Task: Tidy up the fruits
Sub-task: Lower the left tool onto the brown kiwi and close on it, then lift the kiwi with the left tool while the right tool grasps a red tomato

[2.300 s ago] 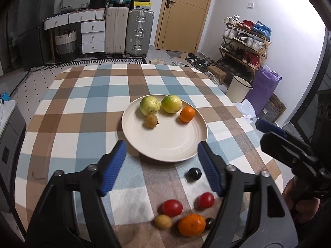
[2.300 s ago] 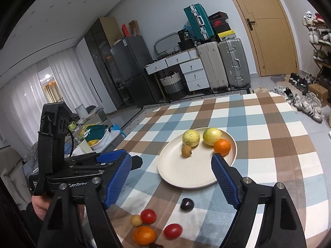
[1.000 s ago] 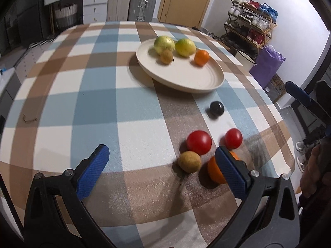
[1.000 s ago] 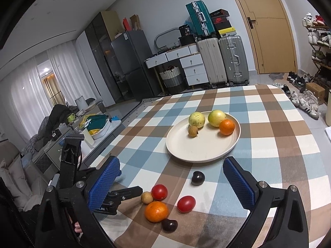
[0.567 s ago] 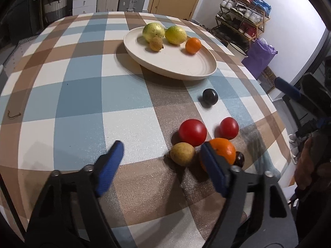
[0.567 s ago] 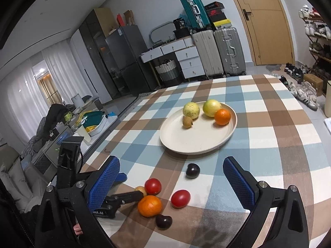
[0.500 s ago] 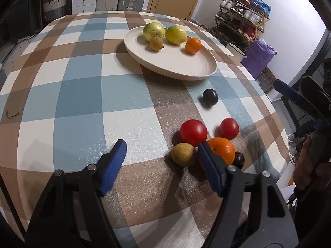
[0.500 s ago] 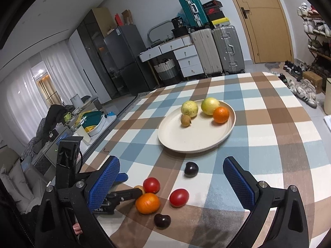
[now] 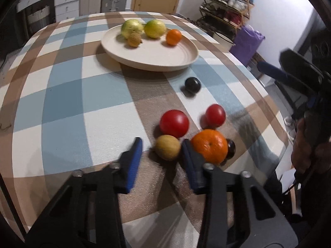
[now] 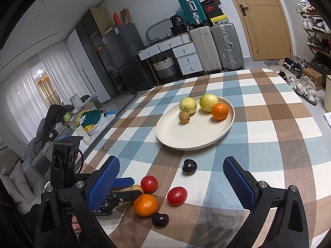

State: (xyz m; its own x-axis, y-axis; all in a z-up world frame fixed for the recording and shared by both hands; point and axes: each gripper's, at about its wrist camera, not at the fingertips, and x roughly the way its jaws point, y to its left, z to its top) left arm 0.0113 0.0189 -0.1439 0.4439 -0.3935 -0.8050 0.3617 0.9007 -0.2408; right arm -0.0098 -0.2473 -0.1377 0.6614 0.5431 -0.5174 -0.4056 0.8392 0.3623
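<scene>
Your left gripper point(image 9: 162, 147) sits low over the near edge of the checked brown, blue and white tablecloth point(image 9: 68, 95), blue pads drawn in narrow around the small tan round fruit point(image 9: 167, 147). The right pad touches that fruit; the left pad shows a sliver of gap in the left wrist view, so I can't confirm a full pinch. Just right of it, touching the outside of the right pad, is the big orange mandarin point(image 9: 209, 146), with a dark plum point(image 9: 230, 147) tucked behind its right side. Beyond the tan fruit is a red tomato point(image 9: 174, 123), and a second, smaller red tomato point(image 9: 215, 115) lies to its right. Further toward the table centre a lone black plum point(image 9: 192, 84) rests apart from the cluster. Your right gripper point(image 10: 170, 177) hangs above the same near edge, jaws spread wide with nothing between them. Farthest out, the cream round plate point(image 9: 157, 57) carries two yellow-green round fruits point(image 9: 132, 28), a small brownish fruit point(image 9: 134, 39) and a small orange point(image 9: 173, 37) along its far rim.
</scene>
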